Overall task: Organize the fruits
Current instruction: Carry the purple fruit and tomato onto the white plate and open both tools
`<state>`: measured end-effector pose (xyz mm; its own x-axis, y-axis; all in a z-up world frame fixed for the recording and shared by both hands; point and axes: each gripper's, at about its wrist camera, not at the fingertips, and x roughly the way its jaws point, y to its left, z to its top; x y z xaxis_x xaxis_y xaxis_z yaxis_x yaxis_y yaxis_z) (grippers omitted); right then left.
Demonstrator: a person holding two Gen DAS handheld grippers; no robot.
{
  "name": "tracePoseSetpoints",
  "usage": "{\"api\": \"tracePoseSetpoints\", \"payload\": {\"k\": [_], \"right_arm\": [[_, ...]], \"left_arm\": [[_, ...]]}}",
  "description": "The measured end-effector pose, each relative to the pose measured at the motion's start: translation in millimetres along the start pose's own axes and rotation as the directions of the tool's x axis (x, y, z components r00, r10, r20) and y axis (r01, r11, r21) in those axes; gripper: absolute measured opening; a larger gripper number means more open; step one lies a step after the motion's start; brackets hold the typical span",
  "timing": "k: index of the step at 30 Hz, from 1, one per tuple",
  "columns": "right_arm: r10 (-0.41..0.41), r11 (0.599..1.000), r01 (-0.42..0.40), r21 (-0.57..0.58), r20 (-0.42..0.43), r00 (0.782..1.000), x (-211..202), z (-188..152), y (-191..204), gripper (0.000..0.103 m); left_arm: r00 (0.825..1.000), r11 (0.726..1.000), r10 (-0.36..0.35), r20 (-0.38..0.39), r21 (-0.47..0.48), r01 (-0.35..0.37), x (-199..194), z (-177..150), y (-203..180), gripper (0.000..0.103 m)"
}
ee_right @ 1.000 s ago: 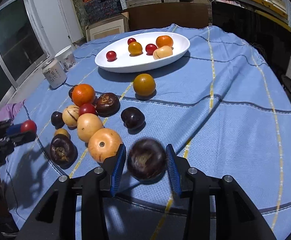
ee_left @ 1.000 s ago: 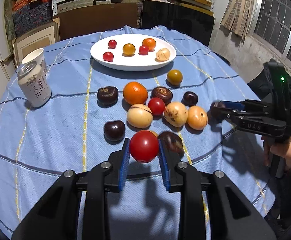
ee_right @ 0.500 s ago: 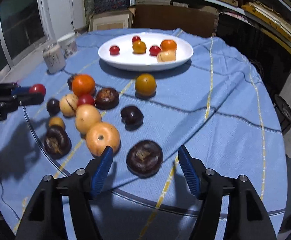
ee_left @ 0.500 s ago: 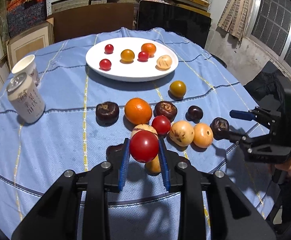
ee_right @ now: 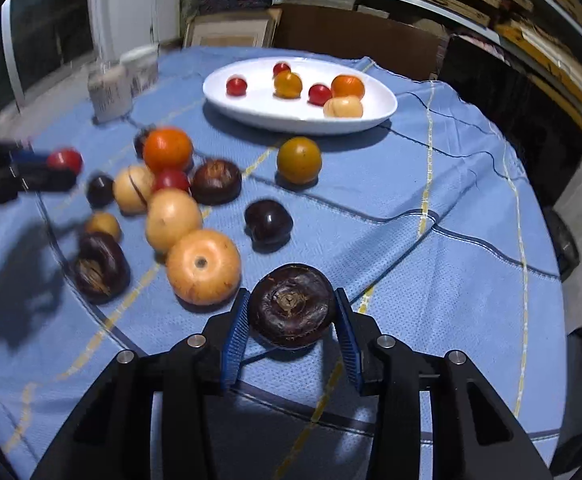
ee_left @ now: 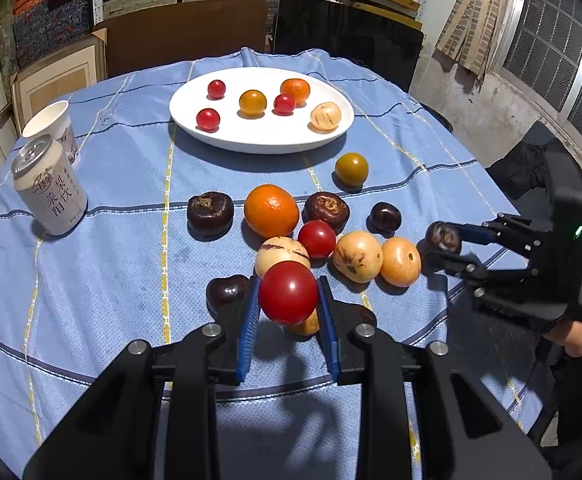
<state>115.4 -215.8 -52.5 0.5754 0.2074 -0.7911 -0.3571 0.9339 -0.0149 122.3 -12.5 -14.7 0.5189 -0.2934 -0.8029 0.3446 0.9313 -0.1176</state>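
A woven blue cloth [ee_left: 111, 264] with yellow and dark stripes covers the round counter, where a smooth white oval plate [ee_left: 261, 142] already carries six small glossy fruits. In front of it lie loose round fruits: a dimpled orange [ee_left: 271, 211], pale tan ones and wrinkled dark brown ones. The left gripper [ee_left: 289, 306] angles downward, its ribbed blue jaws clamped narrowly on a shiny red tomato [ee_left: 288, 298] held above the cloth. The right gripper [ee_right: 291, 330], tilted down the same way, has just been closing its jaws, which now press both sides of a flattened dark brown fruit [ee_right: 292, 311] with a dry stem scar, near the counter's front edge. A matte drink can [ee_left: 49, 192] stands left.
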Motion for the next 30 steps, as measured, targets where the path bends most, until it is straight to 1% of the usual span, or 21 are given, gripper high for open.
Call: {"api": "tracePoseSetpoints", "payload": {"k": [3, 7, 10, 13, 15, 18, 20, 22, 24, 25, 28, 30], "right_arm": [[0.026, 1.000, -0.026, 0.008, 0.035, 0.999, -14.7, 12.9, -1.8, 0.042], [0.074, 0.997, -0.074, 0.003, 0.089, 0.993, -31.4, 41.3, -1.5, 0.042], [0.092, 0.996, -0.092, -0.009, 0.118, 0.989, -34.3, 70.1, 0.8, 0.042], [0.115, 0.993, -0.114, -0.013, 0.139, 0.984, -30.4, 100.1, 1.5, 0.042], [0.128, 0.992, -0.126, -0.019, 0.130, 0.983, -17.9, 122.5, 0.9, 0.042], [0.115, 0.993, -0.113, -0.033, 0.104, 0.988, 11.2, 149.9, -2.1, 0.042], [0.126, 0.992, -0.122, -0.043, 0.081, 0.989, 34.7, 162.4, -7.1, 0.042], [0.145, 0.989, -0.143, -0.043, 0.049, 0.988, 56.6, 171.7, -11.4, 0.042], [0.137, 0.989, -0.136, -0.062, 0.006, 0.991, 82.9, 179.7, -12.8, 0.042], [0.127, 0.989, -0.127, -0.075, -0.005, 0.992, 92.9, 182.4, -12.3, 0.042], [0.100, 0.991, -0.101, -0.090, -0.015, 0.995, 118.4, 188.5, -12.3, 0.042], [0.086, 0.993, -0.087, -0.085, -0.015, 0.996, 130.4, 192.2, -15.2, 0.042]], "left_arm": [[1.000, 1.000, 0.003, 0.006, 0.013, -0.003, -4.1, 7.0, -1.5, 0.027], [1.000, 0.999, 0.016, 0.022, 0.033, -0.017, -10.9, 23.2, -4.3, 0.027], [0.999, 0.997, 0.036, 0.036, 0.062, -0.038, -11.4, 44.6, -5.5, 0.027], [0.997, 0.996, 0.048, 0.059, 0.068, -0.052, -5.9, 74.9, -3.3, 0.027], [0.997, 0.997, 0.053, 0.064, 0.055, -0.056, 4.8, 98.6, 1.6, 0.027], [0.996, 0.997, 0.069, 0.048, 0.037, -0.071, 32.1, 132.3, 13.0, 0.027], [0.997, 0.997, 0.067, 0.044, 0.039, -0.069, 50.7, 149.7, 20.1, 0.027], [0.998, 0.998, 0.063, 0.027, 0.013, -0.063, 77.5, 166.6, 32.0, 0.027], [0.998, 0.998, 0.051, -0.023, -0.020, -0.051, 105.7, 177.4, 42.6, 0.027], [0.998, 0.998, 0.051, -0.035, -0.023, -0.052, 116.3, 180.6, 45.1, 0.027], [0.997, 0.997, 0.072, -0.037, -0.004, -0.073, 141.2, 190.9, 49.9, 0.027], [0.996, 0.997, 0.075, -0.050, -0.024, -0.076, 156.2, 197.8, 56.6, 0.027]]}}
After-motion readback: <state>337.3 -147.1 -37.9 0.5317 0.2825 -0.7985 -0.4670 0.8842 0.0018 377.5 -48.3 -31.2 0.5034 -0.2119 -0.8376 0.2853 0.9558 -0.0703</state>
